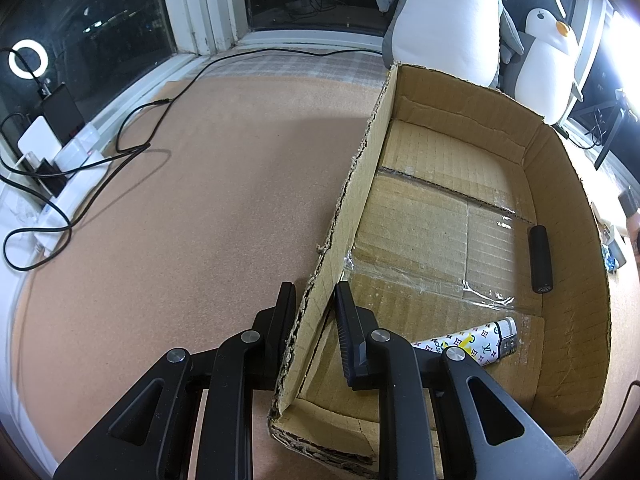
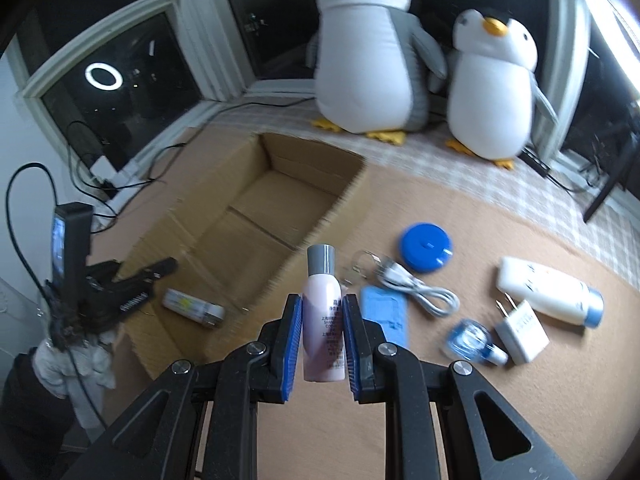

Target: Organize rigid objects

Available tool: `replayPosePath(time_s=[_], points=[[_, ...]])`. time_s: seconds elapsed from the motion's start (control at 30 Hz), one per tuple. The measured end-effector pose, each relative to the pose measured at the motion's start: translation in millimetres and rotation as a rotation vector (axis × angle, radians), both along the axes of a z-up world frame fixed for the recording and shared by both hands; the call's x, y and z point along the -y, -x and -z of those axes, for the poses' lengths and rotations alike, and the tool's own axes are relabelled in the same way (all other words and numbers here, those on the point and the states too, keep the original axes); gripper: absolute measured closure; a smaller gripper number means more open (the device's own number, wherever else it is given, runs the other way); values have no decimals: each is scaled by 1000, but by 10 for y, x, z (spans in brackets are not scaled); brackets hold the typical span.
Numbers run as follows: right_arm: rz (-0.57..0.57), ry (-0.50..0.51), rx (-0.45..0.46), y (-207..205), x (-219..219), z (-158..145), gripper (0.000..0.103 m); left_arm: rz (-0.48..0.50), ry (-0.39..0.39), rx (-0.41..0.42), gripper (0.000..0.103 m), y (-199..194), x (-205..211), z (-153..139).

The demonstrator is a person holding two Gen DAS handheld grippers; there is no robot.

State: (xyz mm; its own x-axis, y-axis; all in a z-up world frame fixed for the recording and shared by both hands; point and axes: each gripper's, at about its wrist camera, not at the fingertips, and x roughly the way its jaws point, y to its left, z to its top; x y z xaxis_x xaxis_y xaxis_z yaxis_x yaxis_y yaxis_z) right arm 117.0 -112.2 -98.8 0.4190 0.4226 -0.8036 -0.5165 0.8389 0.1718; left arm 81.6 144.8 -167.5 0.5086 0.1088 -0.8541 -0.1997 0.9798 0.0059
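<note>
An open cardboard box (image 1: 568, 264) lies on the cork-coloured surface. In it lie a patterned lighter (image 1: 476, 340) and a black cylinder (image 1: 540, 258). My left gripper (image 1: 314, 300) straddles the box's left wall (image 1: 352, 184), one finger on each side, jaws close on the cardboard. My right gripper (image 2: 320, 312) is shut on a pink bottle with a grey cap (image 2: 322, 312), held upright above the surface just right of the box (image 2: 248, 216). The lighter also shows in the right wrist view (image 2: 194, 307), beside the left gripper (image 2: 120, 288).
On the surface to the right lie a blue round disc (image 2: 426, 247), a white cable (image 2: 416, 286), a blue pad (image 2: 385, 316), a white bottle (image 2: 550, 293), a white plug (image 2: 520, 330) and a small blue jar (image 2: 474, 340). Two plush penguins (image 2: 368, 48) sit behind. Cables and a power strip (image 1: 76, 176) lie left.
</note>
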Motion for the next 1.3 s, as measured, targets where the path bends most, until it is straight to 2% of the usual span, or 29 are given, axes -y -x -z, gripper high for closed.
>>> replayPosePath(time_s=[0.33, 0.63, 0.93, 1.3], points=[[-83, -28, 24, 61, -507, -159, 85, 0, 0, 1, 85, -1, 2, 0], [-143, -22, -6, 117, -901, -38, 85, -1, 1, 1, 85, -2, 3, 0], [-153, -6, -40, 89, -1049, 133, 85, -2, 1, 1, 85, -2, 3, 0], [-162, -2, -47, 94, -1084, 169, 85, -3, -1, -1, 85, -6, 6, 2]])
